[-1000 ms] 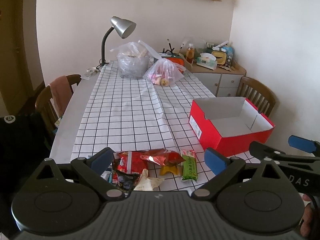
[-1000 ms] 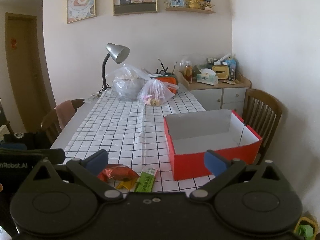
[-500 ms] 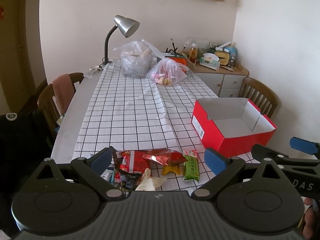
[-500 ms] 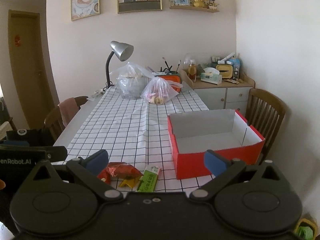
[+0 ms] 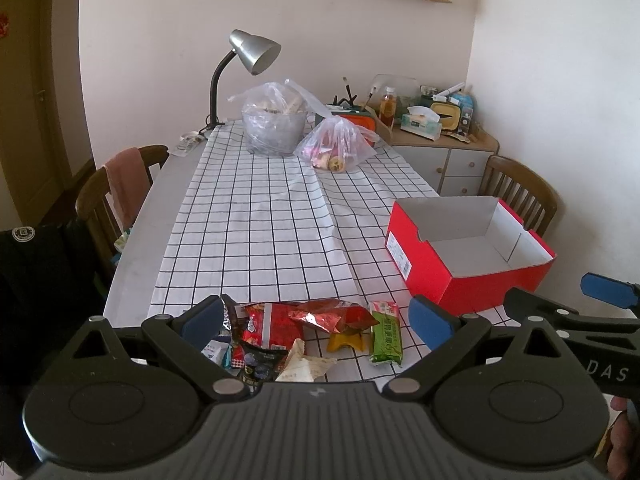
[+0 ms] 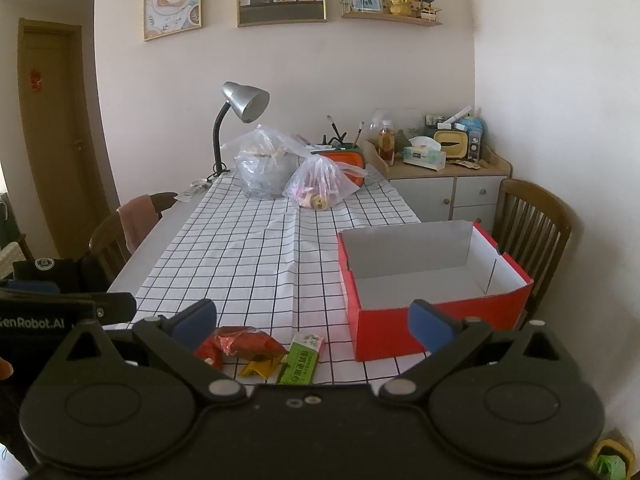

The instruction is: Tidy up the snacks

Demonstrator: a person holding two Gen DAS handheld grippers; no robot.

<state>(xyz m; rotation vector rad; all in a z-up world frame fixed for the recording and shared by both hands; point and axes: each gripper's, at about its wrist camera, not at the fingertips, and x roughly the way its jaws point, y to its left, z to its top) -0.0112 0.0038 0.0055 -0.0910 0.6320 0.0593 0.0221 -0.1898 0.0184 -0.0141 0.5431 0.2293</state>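
Nothing is sorted yet: the red box [image 6: 436, 320] at right of frame is empty, and the snacks [image 5: 308, 332] lie heaped at lower centre on the tabletop [image 5: 248, 232]. Left claw [image 5: 316, 320] and right claw [image 6: 312, 320] hover spread wide, holding nothing.

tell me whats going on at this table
A person holds a two-finger gripper in each hand above the near edge of a table with a checked white cloth. The left gripper and right gripper are both open and empty. A heap of snack packets lies below them, including a crinkled red foil bag and a green wrapped bar. The open red cardboard box to the right is still empty, so nothing has been sorted yet.
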